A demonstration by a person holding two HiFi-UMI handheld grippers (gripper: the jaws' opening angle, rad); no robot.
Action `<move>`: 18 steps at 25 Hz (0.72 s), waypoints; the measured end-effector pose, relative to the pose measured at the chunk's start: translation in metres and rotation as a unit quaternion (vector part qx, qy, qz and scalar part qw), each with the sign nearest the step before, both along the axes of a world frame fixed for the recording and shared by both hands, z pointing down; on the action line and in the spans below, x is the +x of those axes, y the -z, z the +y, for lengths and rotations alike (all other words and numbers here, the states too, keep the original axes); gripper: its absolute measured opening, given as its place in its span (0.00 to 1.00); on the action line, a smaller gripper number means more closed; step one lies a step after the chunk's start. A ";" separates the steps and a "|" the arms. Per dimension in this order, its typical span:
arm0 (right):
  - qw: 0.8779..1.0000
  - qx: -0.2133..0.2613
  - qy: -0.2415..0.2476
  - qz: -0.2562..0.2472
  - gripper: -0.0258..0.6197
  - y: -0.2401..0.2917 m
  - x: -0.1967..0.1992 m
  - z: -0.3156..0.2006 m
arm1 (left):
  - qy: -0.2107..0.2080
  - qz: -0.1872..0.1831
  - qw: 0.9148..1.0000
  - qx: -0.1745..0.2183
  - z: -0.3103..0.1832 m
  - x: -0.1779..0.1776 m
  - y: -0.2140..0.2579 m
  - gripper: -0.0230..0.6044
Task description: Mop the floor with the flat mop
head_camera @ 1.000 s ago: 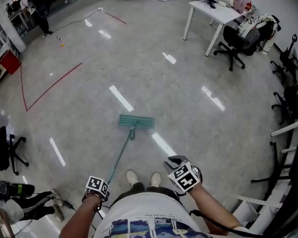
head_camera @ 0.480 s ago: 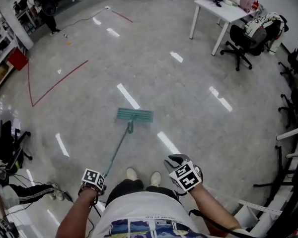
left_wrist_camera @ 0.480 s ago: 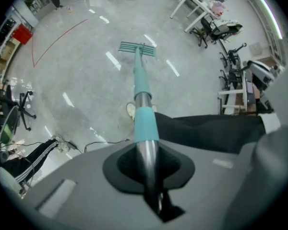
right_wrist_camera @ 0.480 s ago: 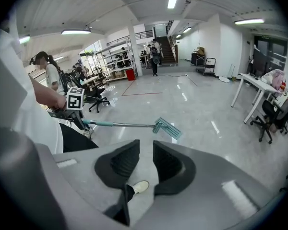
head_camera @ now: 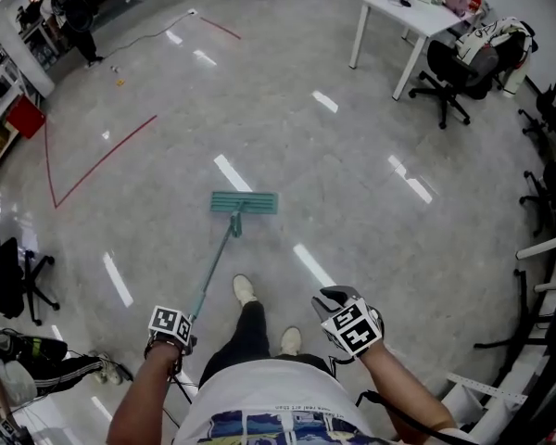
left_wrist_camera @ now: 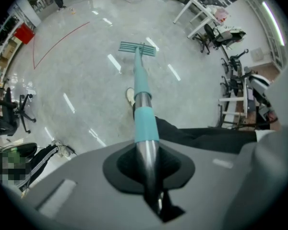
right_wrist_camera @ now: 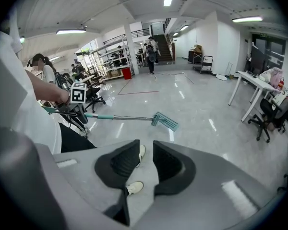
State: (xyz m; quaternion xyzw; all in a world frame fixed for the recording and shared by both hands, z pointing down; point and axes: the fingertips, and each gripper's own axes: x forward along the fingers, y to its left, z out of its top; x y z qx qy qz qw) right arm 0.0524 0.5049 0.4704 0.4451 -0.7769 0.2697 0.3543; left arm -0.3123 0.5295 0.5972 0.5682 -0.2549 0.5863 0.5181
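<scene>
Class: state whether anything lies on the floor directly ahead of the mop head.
Nothing visible does. The floor ahead of the mop head is bare; the white desk stands off to the right.

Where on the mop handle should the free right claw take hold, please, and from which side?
I would take the mop handle on its shaft just ahead of the left claw, which is shut on its upper end. Bring the open right claw in from the person's right, jaws across the shaft: it is slim, round and slants down to the mop head.
</scene>
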 end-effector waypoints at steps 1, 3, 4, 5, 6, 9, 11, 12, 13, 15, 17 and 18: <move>1.000 0.001 -0.002 0.002 0.18 -0.001 0.002 -0.008 | -0.004 0.000 1.000 -0.003 -0.009 0.002 -0.004 0.11; 1.000 -0.006 -0.006 0.005 0.18 0.001 0.004 -0.024 | -0.011 0.001 1.000 -0.010 -0.026 0.004 -0.012 0.11; 1.000 -0.008 -0.006 0.006 0.19 0.004 0.003 -0.034 | -0.015 0.000 1.000 -0.013 -0.035 0.004 -0.015 0.11; 1.000 -0.007 -0.006 0.007 0.20 0.007 0.001 -0.045 | -0.019 0.000 1.000 -0.016 -0.045 0.005 -0.017 0.11; 1.000 -0.005 -0.005 0.008 0.20 0.010 -0.001 -0.058 | -0.024 0.000 1.000 -0.018 -0.056 0.005 -0.019 0.11; 1.000 0.004 -0.002 0.019 0.20 0.018 -0.007 -0.099 | -0.040 0.002 0.999 -0.024 -0.084 0.005 -0.021 0.11; 1.000 0.010 -0.004 0.023 0.20 0.021 -0.011 -0.129 | -0.045 0.007 0.999 -0.026 -0.101 0.005 -0.023 0.11; 1.000 0.013 -0.005 0.023 0.20 0.023 -0.013 -0.143 | -0.046 0.010 0.999 -0.027 -0.110 0.006 -0.023 0.11; 1.000 0.016 -0.006 0.022 0.20 0.024 -0.016 -0.156 | -0.047 0.013 0.998 -0.028 -0.118 0.007 -0.024 0.11; 1.000 0.022 -0.004 0.022 0.20 0.026 -0.023 -0.182 | -0.049 0.016 0.998 -0.028 -0.135 0.008 -0.027 0.11; 1.000 0.022 0.005 0.021 0.20 0.027 -0.035 -0.202 | -0.049 0.014 0.998 -0.028 -0.148 0.008 -0.028 0.11; 1.000 0.020 0.013 0.019 0.20 0.028 -0.040 -0.209 | -0.046 0.013 0.998 -0.030 -0.152 0.008 -0.030 0.11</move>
